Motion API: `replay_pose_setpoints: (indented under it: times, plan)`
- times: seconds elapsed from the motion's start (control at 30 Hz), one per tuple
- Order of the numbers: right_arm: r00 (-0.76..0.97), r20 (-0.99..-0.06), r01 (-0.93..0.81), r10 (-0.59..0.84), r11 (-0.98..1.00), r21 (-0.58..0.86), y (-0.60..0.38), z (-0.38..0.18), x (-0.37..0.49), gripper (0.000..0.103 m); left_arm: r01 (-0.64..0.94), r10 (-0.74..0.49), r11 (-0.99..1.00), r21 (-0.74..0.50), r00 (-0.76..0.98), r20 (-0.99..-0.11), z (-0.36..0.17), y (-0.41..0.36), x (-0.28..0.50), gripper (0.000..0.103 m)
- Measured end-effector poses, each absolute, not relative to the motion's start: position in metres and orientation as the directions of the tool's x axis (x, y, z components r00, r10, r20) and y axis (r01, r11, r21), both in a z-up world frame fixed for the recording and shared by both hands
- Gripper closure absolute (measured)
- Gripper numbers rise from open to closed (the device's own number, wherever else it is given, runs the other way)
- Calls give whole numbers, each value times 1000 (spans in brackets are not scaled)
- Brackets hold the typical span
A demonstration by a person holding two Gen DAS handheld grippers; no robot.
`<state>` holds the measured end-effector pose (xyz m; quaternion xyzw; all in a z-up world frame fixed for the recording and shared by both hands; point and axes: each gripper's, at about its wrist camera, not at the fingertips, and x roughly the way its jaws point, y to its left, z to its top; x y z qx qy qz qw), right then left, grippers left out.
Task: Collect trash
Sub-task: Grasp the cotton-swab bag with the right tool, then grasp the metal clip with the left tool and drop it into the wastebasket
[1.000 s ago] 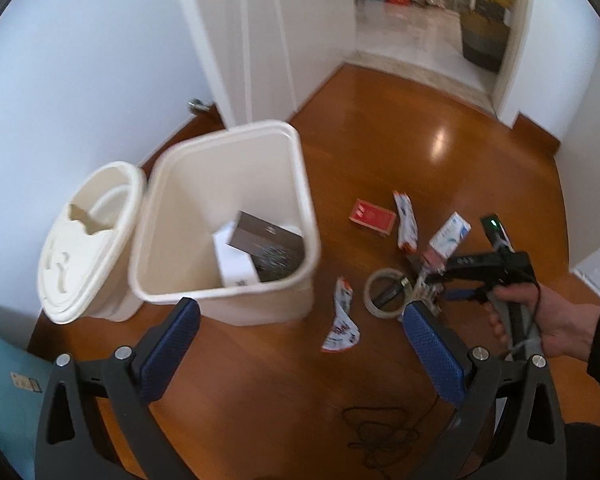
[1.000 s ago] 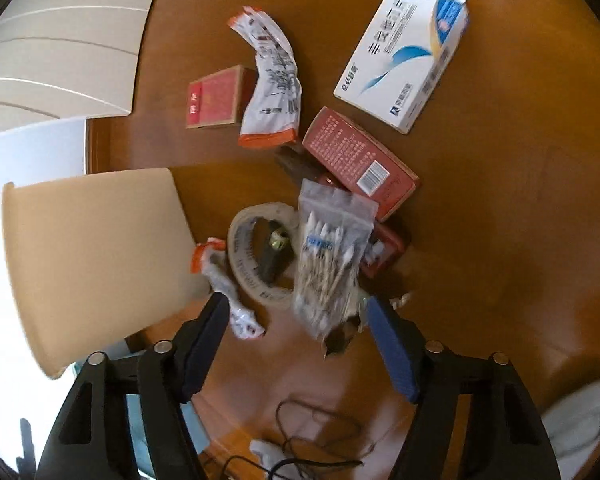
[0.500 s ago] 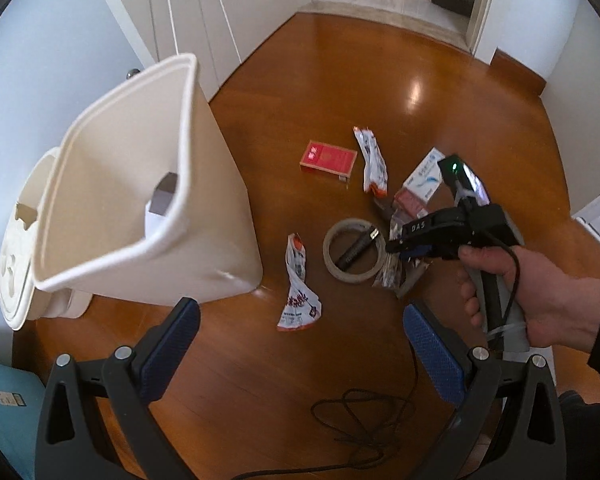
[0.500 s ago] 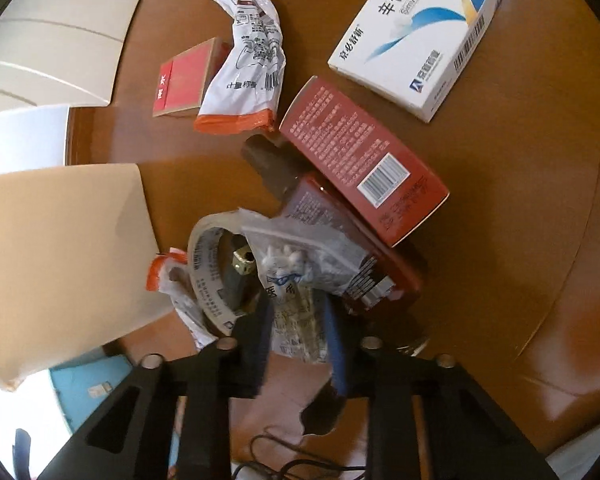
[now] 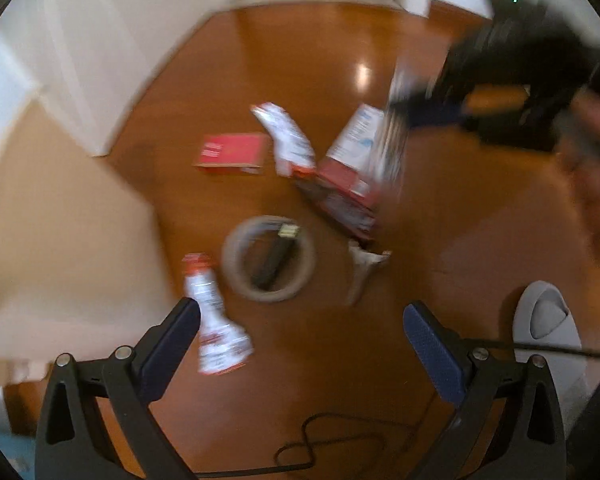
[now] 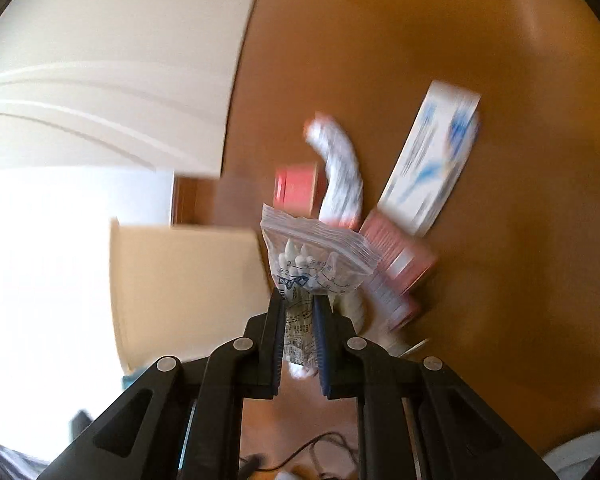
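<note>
My right gripper [image 6: 298,300] is shut on a clear zip bag of cotton swabs [image 6: 312,252] and holds it above the floor; it also shows lifted in the left wrist view [image 5: 392,136]. My left gripper [image 5: 300,320] is open and empty above the floor. The cream trash bin [image 5: 52,240] stands at the left, its side also in the right wrist view [image 6: 188,288]. On the floor lie a tape roll [image 5: 268,264], a red and white wrapper [image 5: 216,320], a red box [image 5: 232,152], a second wrapper [image 5: 288,140] and a white and blue box [image 6: 432,160].
White closet doors [image 5: 112,40] stand behind the bin. A black cable [image 5: 340,440] lies on the wood floor near me. A grey slipper [image 5: 548,328] is at the right. Red boxes [image 5: 344,192] are stacked by the white and blue box.
My right gripper has closed on the swab bag and lifted it off the pile. My left gripper has moved right and tilted down toward the floor trash. Both views are motion blurred.
</note>
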<state>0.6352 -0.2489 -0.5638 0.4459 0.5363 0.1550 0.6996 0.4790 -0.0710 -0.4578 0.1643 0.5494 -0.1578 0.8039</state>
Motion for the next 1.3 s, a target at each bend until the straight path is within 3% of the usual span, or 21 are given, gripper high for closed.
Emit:
replay_pose_setpoints:
  times: [0.1, 0.27, 0.4, 0.57, 0.63, 0.7, 0.93, 1.3]
  plan:
    - [411, -636, 287, 653, 569, 770, -291, -561, 625, 88, 430, -91, 902, 37, 275, -957, -499, -89, 495, 0]
    - [398, -665, 358, 633, 560, 747, -331, -582, 602, 88, 444, -49, 893, 70, 250, -967, -542, -106, 517, 4]
    - [373, -672, 418, 640, 530, 737, -353, -604, 586, 88, 478, -30, 874, 85, 228, -973, -555, -117, 521, 35]
    - [384, -668, 443, 638, 507, 739, -362, -613, 578, 88, 505, -30, 860, 75, 196, -980, -561, -124, 515, 38]
    - [394, -666, 438, 633, 508, 742, -364, -611, 578, 88, 495, -42, 867, 57, 186, -982, -562, -123, 515, 65]
    - [399, -663, 431, 634, 508, 745, -365, -607, 576, 88, 467, -60, 884, 38, 194, -979, -560, -123, 513, 77]
    - [383, -666, 457, 640, 496, 739, -370, -614, 567, 88, 425, -152, 903, -62, 182, -971, -548, -105, 508, 77]
    - [402, -657, 405, 638, 520, 752, -348, -594, 581, 88, 339, -229, 934, -116, 317, -920, -463, -68, 503, 79]
